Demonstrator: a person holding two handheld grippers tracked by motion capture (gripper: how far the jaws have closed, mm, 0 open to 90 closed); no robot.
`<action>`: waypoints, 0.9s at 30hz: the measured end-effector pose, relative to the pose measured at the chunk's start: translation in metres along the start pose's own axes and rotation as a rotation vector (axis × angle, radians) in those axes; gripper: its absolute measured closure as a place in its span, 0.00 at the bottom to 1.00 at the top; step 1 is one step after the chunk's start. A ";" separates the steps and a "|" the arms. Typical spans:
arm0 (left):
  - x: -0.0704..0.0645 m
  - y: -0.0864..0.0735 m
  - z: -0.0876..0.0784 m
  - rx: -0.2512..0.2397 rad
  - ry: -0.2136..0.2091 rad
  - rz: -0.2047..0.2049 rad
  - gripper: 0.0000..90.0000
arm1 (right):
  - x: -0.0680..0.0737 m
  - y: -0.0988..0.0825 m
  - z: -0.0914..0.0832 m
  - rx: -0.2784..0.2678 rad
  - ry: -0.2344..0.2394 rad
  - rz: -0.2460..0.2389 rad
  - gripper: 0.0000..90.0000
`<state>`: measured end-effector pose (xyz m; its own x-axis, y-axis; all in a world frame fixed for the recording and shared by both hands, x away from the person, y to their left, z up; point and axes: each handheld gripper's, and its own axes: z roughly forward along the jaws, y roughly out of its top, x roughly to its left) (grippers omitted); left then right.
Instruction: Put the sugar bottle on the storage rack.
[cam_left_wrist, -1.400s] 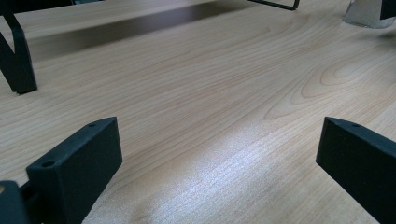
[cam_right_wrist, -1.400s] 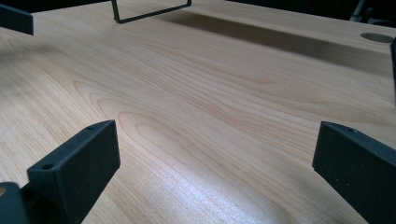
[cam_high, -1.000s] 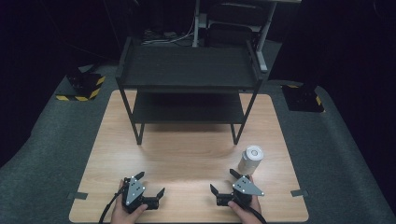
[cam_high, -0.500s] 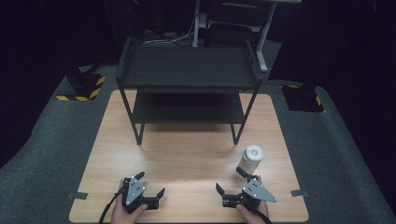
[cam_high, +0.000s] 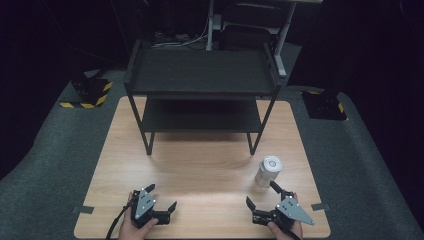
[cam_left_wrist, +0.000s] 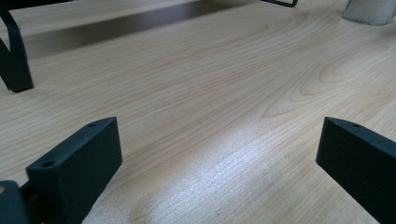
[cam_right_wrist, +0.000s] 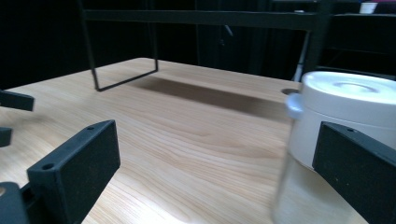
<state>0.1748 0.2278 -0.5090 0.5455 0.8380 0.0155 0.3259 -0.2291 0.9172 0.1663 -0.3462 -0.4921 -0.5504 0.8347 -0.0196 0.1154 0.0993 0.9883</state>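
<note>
Risk comes first for us: the jar (cam_high: 268, 171) stands tall and narrow on the table (cam_high: 200, 165), and our right gripper (cam_high: 265, 197) sits just near of it, angled toward it with one jaw tip almost at its base. If we push in off-centre, that jaw would likely knock the jar's side and tip or slide it toward the right edge, which is not far off. In the right gripper view the jar (cam_right_wrist: 336, 140) sits off toward our right jaw rather than midway in the gap, so we judge the line-up is not yet good. Both tools are spread wide and hold nothing; the left gripper (cam_high: 160, 200) rests at the near left, well apart from the jar, over bare wood. The jar stands at the near right of the table, just near of the rack's (cam_high: 200, 90) right front leg.
</note>
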 end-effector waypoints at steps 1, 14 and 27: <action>0.000 0.000 0.000 0.000 -0.001 -0.001 0.00 | 0.000 0.000 -0.001 0.003 -0.014 -0.004 0.00; 0.000 0.000 0.000 -0.002 0.000 0.002 0.00 | 0.001 0.000 0.023 0.078 -0.225 0.048 0.01; 0.000 -0.001 -0.001 -0.008 0.000 0.000 0.01 | -0.002 0.004 0.059 0.082 -0.294 0.042 0.19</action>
<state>0.1738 0.2282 -0.5101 0.5452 0.8382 0.0155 0.3197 -0.2249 0.9204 0.2168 -0.3155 -0.4975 -0.2818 0.9589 -0.0333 0.2064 0.0945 0.9739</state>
